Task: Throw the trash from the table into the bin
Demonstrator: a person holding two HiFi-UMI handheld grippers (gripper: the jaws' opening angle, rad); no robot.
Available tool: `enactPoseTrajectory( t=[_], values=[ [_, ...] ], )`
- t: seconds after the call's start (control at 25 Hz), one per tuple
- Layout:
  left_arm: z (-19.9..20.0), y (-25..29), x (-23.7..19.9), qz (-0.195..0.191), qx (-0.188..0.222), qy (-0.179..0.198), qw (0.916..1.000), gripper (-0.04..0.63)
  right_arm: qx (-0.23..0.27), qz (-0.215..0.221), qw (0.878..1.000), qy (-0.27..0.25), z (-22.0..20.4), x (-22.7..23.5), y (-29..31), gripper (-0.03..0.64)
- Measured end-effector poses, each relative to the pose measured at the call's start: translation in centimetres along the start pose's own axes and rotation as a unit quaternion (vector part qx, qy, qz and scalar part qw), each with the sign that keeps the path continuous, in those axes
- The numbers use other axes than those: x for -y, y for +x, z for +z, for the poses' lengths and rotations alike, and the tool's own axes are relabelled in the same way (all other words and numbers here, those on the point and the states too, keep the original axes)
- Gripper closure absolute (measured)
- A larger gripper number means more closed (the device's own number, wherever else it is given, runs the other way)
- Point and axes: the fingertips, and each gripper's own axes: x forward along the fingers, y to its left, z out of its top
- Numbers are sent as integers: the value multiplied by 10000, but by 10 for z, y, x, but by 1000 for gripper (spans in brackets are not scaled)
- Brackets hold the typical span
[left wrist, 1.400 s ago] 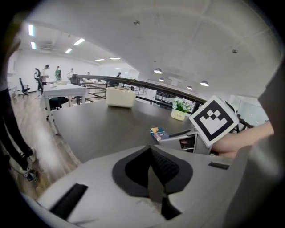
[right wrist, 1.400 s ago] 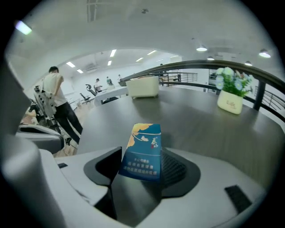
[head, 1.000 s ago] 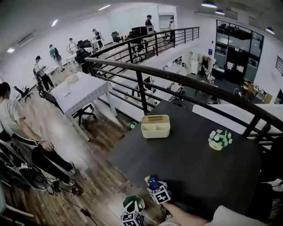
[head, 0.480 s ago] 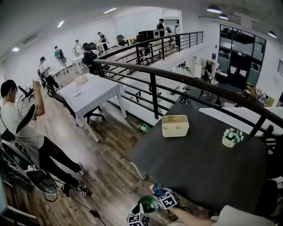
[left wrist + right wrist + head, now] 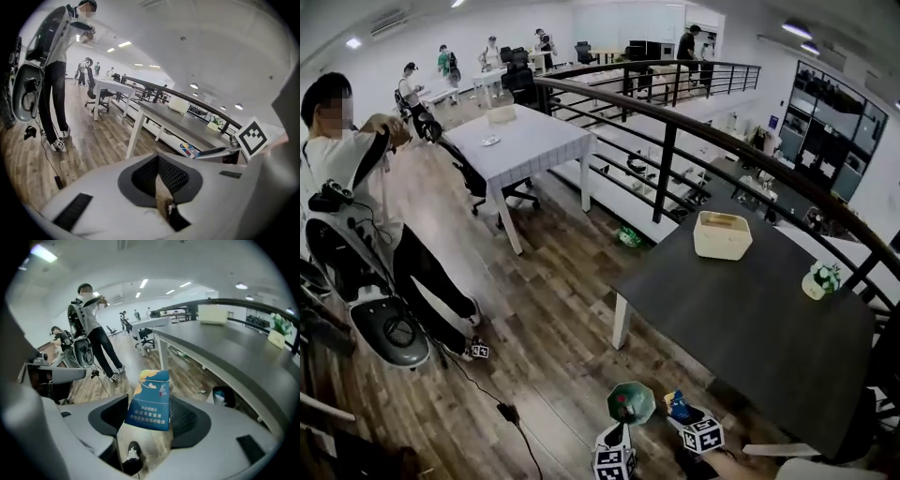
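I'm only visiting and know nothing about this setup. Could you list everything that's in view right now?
dark table: one, dark grey, right side of the head view
organiser box: one, cream, far end of the dark table
potted plant: one, white flowers, dark table's far right edge
white table: one, white, farther back on the wooden floor
railing: one, black, past both tables
person: one nearby, light top, dark trousers, at left; several more far back
green round thing: one, green, low by the left gripper; perhaps the bin, cannot tell
blue packet: one, blue, between the right gripper's jaws
left gripper: one, grey, jaws together, nothing seen held
right gripper: one, grey, closed on the blue packet
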Motion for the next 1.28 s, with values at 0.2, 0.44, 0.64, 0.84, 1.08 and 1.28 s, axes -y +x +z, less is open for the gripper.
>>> enactPoseTrajectory(
  t=[0.2,0.44,0.64,0.84,1.08,1.28],
  values=[
    [-50,-8,-26,-169,-701,244,9971,571,-265,-55,9988,398,-39,-6,21,321],
    [-113,27,-44,-229,-925,470,9943,569,-485,290,9982,176,-74,1,71,321],
    [-159,71,-40,-358,-953,706,9923,571,-706,512,9961,154,-108,15,119,321],
    [-223,128,-50,-519,-1189,1012,9864,571,-785,723,9937,337,-149,24,185,321],
    [-281,166,-58,-482,-1348,1222,9821,569,-1057,774,9904,446,-198,41,235,321],
    [-299,201,-90,-504,-1438,1530,9764,569,-1118,955,9844,962,-212,39,280,321]
  ],
)
